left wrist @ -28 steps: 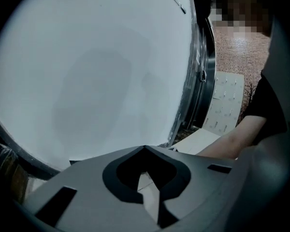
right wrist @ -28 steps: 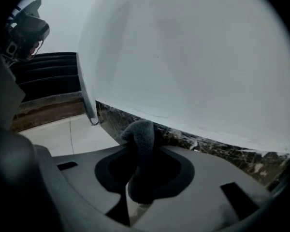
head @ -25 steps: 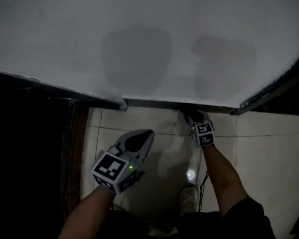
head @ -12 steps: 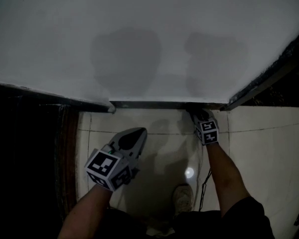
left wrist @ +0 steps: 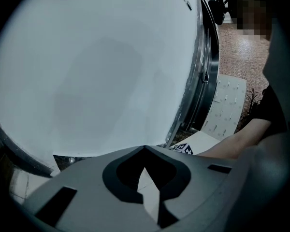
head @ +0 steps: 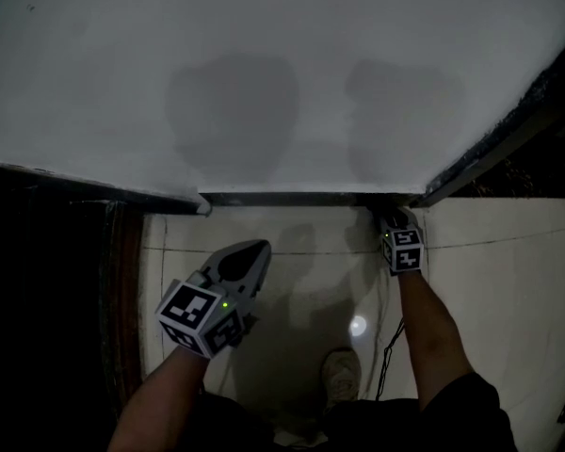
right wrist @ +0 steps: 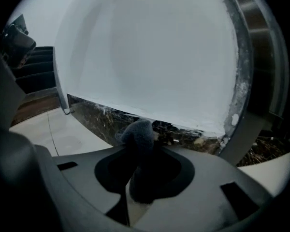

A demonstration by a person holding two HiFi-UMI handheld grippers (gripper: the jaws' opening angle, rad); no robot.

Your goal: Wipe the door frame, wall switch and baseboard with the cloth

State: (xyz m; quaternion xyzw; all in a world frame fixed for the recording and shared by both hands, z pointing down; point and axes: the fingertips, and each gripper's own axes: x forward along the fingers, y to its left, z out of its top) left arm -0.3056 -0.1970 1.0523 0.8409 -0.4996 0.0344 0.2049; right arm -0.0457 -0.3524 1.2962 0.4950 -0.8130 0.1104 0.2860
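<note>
While the right gripper (head: 390, 218) clamps a fuzzy grey cloth (right wrist: 137, 134) beside the speckled dark baseboard (right wrist: 97, 116), the left gripper (head: 252, 250) is closed, empty.

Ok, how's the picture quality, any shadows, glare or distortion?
Head view: dim overall, two soft shadows on the white wall, a small glare spot on the floor tile. Left gripper view: fisheye bends the door frame, corners black. Right gripper view: same bowing; the cloth sits close, slightly soft.
</note>
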